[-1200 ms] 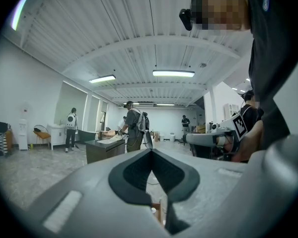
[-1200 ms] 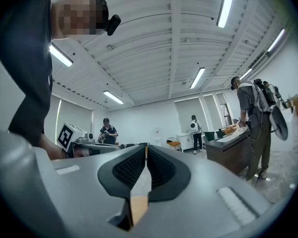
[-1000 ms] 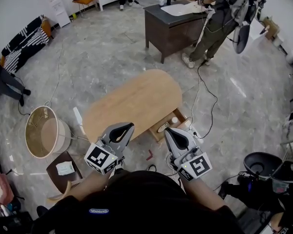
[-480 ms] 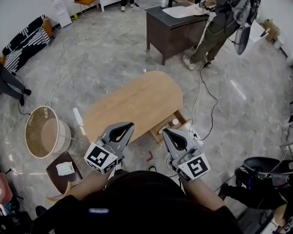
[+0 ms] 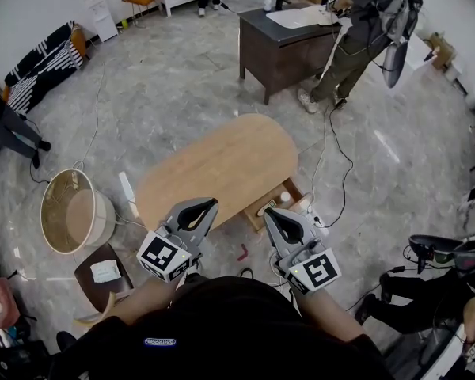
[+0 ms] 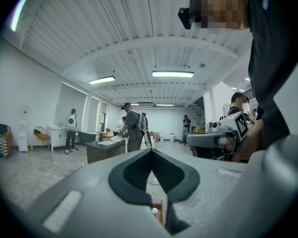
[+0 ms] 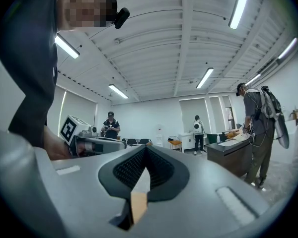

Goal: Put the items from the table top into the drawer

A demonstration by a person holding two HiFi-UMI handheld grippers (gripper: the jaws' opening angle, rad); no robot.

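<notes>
In the head view the oval wooden table (image 5: pixel 222 165) has a bare top. Its drawer (image 5: pixel 275 204) stands pulled out at the near right edge, with a small white round item (image 5: pixel 283 197) and another pale item inside. My left gripper (image 5: pixel 207 205) hovers shut over the table's near edge, with nothing between its jaws. My right gripper (image 5: pixel 271 212) is shut and empty just in front of the drawer. In the left gripper view the jaws (image 6: pixel 151 150) meet at the tip. The right gripper view shows its jaws (image 7: pixel 146 147) closed too.
A round tan basket (image 5: pixel 75 212) stands on the floor to the left, and a dark low stool with paper (image 5: pixel 103 274) is near it. Cables run along the floor at the right. A dark desk (image 5: pixel 289 38) with a person (image 5: pixel 356 30) stands behind. Another person crouches at the lower right (image 5: pixel 427 291).
Both grippers have stayed in place and shut. The person at the lower right edge has shifted.
</notes>
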